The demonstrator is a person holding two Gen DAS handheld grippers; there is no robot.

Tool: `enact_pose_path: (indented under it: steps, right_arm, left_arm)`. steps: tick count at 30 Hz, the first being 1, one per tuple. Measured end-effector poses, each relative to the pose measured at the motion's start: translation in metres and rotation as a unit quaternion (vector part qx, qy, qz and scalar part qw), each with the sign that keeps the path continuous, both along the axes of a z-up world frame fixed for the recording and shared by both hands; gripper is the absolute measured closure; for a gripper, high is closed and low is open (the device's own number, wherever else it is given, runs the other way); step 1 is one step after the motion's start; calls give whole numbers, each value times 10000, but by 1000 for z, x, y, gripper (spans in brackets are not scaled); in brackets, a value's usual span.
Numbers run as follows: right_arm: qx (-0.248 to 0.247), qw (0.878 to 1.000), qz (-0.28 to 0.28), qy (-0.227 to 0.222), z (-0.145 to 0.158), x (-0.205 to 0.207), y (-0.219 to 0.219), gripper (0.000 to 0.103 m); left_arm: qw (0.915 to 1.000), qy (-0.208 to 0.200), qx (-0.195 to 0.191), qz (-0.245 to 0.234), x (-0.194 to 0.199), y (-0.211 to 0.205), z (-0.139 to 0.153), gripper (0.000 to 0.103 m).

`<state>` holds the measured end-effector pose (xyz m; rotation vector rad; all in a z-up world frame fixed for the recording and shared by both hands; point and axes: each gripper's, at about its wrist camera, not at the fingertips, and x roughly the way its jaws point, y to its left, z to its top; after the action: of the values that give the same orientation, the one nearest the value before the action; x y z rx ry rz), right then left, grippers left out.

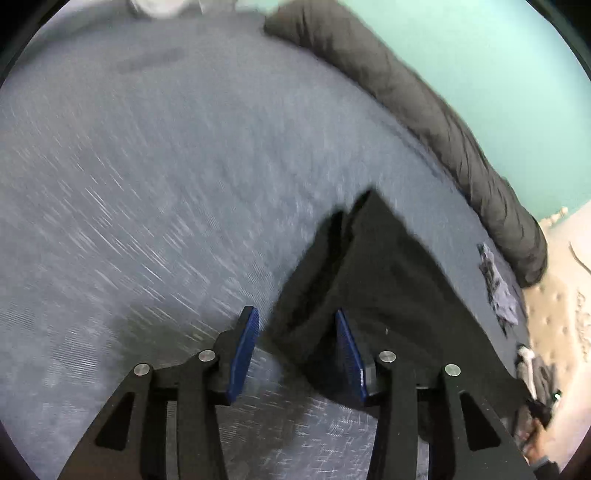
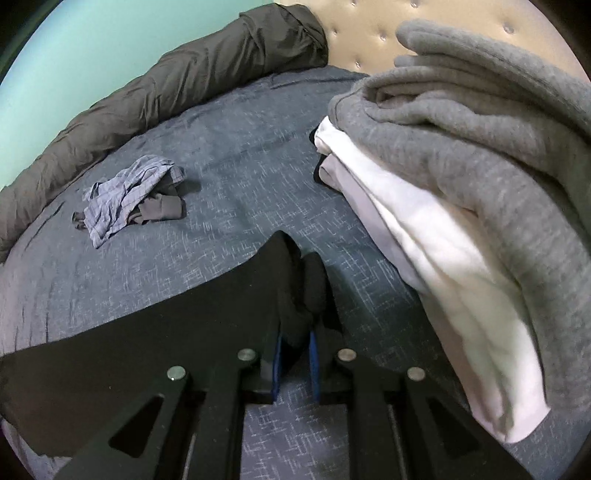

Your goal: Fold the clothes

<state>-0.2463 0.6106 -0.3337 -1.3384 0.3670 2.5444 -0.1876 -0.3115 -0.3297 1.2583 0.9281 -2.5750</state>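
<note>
On my right wrist view, the right gripper [image 2: 295, 350] has its jaws pinched narrow on a bunched corner of the black garment [image 2: 147, 332], with the dark cloth squeezed between the 2 blue pads [image 2: 314, 365]. From that pinch the garment spreads out flat toward the left of the view, lying over the blue-grey patterned bed [image 2: 240, 155].

On my left wrist view, the left gripper [image 1: 295, 347] has its jaws wide apart. The black garment [image 1: 388, 288] lies in front of and partly between them, but neither blue pad [image 1: 245, 350] looks pressed onto the cloth, so I read nothing as held there. This view is smeared by motion blur, so fine contact is hard to judge.

To the right of my right gripper sits a stack of folded clothes: a grey fleece piece [image 2: 480, 129] on top and white fabric [image 2: 443, 258] under it. Further out on the bed lies a crumpled blue plaid garment [image 2: 125, 195], with a small dark grey piece [image 2: 162, 210] touching it. A long rolled dark grey duvet [image 2: 166, 81] runs along the far edge of the bed against the teal wall [image 2: 74, 48], and a beige tufted headboard [image 2: 369, 33] stands behind the stack.
</note>
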Motion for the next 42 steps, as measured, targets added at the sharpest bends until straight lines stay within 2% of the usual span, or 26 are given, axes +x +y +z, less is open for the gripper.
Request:
enact_pose_path:
  steps: [4,6,8,11,12,16,19,20,21,23,24,27,28,32,37,42]
  right_arm:
    - [53,10000,-23,-27,-6,1,0,91]
    - [94,9999,-21,-58,-7,1,-2,91]
    - [121,9999,-5,-77,-8,1,-3,91]
    - [119,9999,7,-89,-9,2,-3,91]
    - [117,9999,23,-85,-9,2,-2,91]
    - [104,9999,73,-58,-10,3,0,90]
    - [82,9999,47,-76,-13,5,3,90]
    - [88,9999,34,-55,-13,6,4,87]
    - [93,9999,20,-34,-13,7,4,82]
    - [383,9991,-159,-28,-10,10,6,54]
    - [530,9983,-249,-36,-8,12,7,51]
    - [642,9973,-352,45,0,21,8,51]
    - [633,9973,-345,133,3,25,6,51]
    - [315,9986,-116,419,2,43,-25,50]
    - [-84,9968,171,775,-1,65,-65,50]
    - [-482,9914,456,1129,-3,87,-104,49]
  left_arm:
    - [9984,307,-15,-471,-5,27,20,55]
    - [9961,309,145,-813,-19,49,19,55]
    - [9930,201,169,-1152,-37,77,11,55]
    - [9862,-153,-43,-1649,-53,116,-14,55]
    - [9854,-249,-121,-1680,-55,122,-21,55]
    - [9871,-366,-154,-1548,-56,122,-48,56]
    - [9849,-324,-301,-1672,-50,124,-43,56]
    - [9845,-326,-313,-1695,-47,123,-40,55]
    - [9841,-326,-321,-1714,-45,121,-37,55]
    - [9836,-288,-475,-1715,-39,117,-27,55]
    - [9835,-247,-590,-1692,-37,114,-22,55]
    - [9888,-32,-610,-1362,-34,93,-9,52]
    - [9900,-31,-621,-1265,-36,85,-6,48]
    - [9925,-80,-697,-998,-44,57,1,45]
    - [9918,-564,-661,-933,-61,30,-16,45]
    - [9916,-521,-955,-706,-54,25,-18,45]
